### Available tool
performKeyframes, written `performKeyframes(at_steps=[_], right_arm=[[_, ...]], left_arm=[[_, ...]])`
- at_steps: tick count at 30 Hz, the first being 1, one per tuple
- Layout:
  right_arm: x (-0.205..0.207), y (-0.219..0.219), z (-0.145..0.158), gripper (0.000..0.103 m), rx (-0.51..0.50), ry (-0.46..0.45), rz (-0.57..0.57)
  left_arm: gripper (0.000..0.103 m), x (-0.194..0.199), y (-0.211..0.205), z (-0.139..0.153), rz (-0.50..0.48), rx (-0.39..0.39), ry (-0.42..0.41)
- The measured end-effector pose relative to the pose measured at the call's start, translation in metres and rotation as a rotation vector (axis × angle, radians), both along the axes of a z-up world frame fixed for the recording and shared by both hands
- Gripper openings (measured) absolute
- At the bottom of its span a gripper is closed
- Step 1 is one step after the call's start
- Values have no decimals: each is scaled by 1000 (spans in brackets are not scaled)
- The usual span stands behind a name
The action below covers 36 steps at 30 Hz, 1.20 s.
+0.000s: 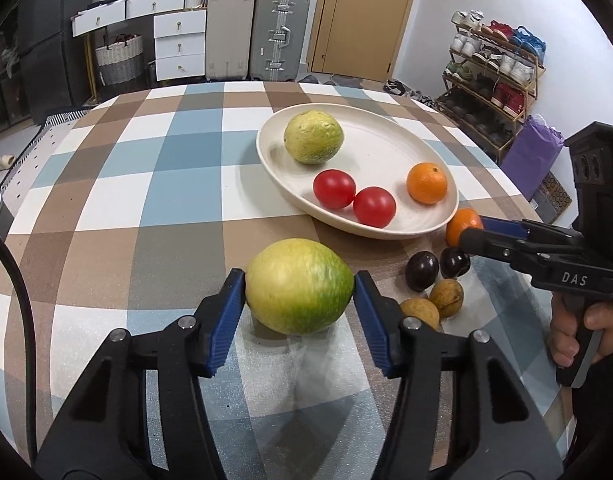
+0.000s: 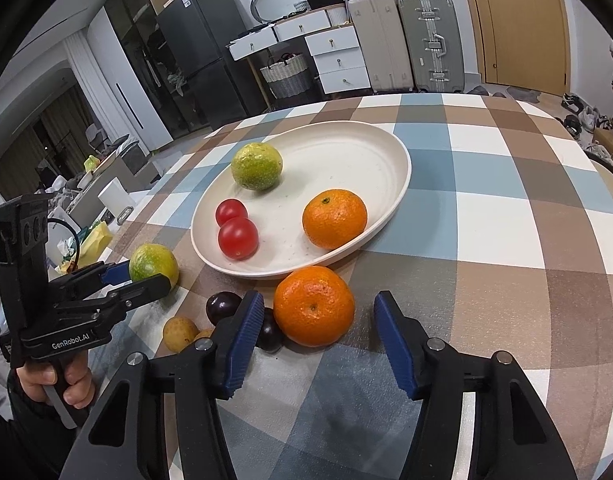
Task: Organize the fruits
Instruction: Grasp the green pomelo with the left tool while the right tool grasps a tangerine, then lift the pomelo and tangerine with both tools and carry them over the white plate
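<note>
My left gripper has its blue pads against both sides of a yellow-green citrus that rests on the checked tablecloth; it also shows in the right wrist view. My right gripper is open around an orange on the table, with a gap on its right side; the orange also shows in the left wrist view. The cream plate holds a green citrus, two red tomatoes and an orange.
Two dark plums and two brown longans lie on the table between the grippers, just in front of the plate. The plate's rim is right behind the orange. Suitcases, drawers and a shoe rack stand beyond the table.
</note>
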State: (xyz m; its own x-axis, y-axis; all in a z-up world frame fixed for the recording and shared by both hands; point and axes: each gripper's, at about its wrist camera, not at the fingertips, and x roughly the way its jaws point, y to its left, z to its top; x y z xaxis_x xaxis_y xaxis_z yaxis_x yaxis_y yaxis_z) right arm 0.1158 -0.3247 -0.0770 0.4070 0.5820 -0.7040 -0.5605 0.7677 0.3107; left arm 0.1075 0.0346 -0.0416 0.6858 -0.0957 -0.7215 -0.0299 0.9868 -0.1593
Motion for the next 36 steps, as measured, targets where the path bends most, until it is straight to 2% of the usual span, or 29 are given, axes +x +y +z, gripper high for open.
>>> performKeyframes(at_steps=[2,15,27,36], right_arm=[[1,1,-1,55,4,8,5],[0,2,-1,43,1,2,8],[-6,-2,6,42,29,-32,5],[-6,-5,10,42,49,-50,0]], left_arm=[[52,-1,-1,1,-5,1,-3],[53,-2,-1,2,-12,2,-9],[53,-3,-2,-2,-21,-15,6],[52,-10,-3,3,-31,-16,-26]])
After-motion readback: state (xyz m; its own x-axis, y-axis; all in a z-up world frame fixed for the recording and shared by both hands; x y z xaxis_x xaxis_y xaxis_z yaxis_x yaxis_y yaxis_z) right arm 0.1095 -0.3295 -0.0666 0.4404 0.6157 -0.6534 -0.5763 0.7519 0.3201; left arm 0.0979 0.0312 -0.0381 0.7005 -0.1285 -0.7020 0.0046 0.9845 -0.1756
